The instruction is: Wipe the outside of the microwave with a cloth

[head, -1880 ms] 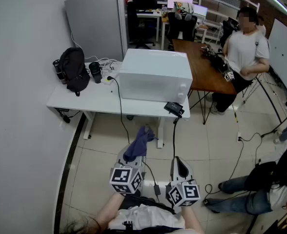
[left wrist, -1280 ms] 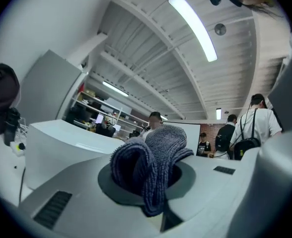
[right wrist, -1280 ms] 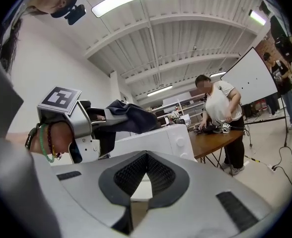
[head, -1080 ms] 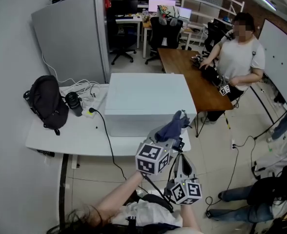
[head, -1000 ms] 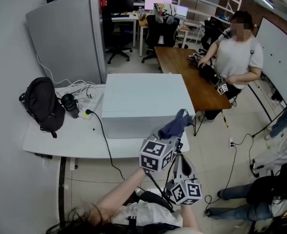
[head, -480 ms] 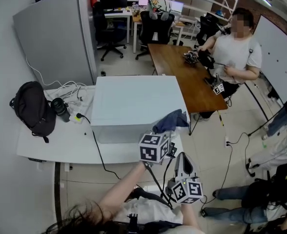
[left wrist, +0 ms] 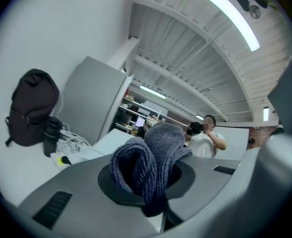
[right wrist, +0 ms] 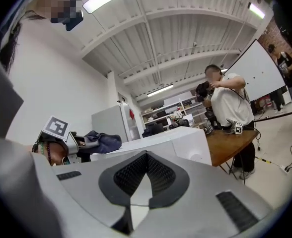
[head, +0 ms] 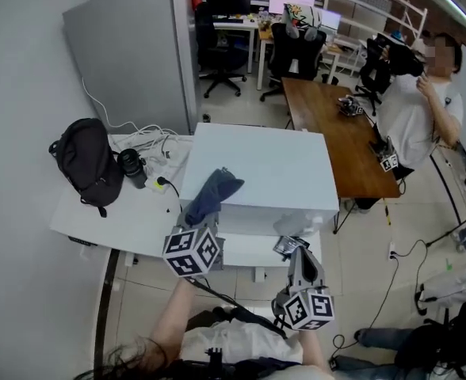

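Observation:
The white microwave (head: 261, 172) stands on a white desk (head: 110, 216). My left gripper (head: 204, 222) is shut on a blue-grey cloth (head: 214, 194), which rests over the front left part of the microwave's top. In the left gripper view the cloth (left wrist: 153, 162) bulges up out of the shut jaws of the left gripper (left wrist: 155, 197). My right gripper (head: 301, 253) hangs lower, in front of the desk near the microwave's right corner, shut with nothing in it. The right gripper view shows that gripper (right wrist: 137, 182), the microwave (right wrist: 173, 140) and the cloth (right wrist: 102, 142).
A black backpack (head: 86, 161), a black cylinder (head: 131, 167) and white cables (head: 155, 141) lie on the desk left of the microwave. A small black device (head: 287, 246) sits at the desk's front edge. A grey cabinet (head: 134, 54) stands behind. A wooden table (head: 344, 137) and a person (head: 419, 93) are at right.
My left gripper has carried the cloth from the microwave's front right corner leftward to the front left of its top. The right gripper has stayed low in front of the desk.

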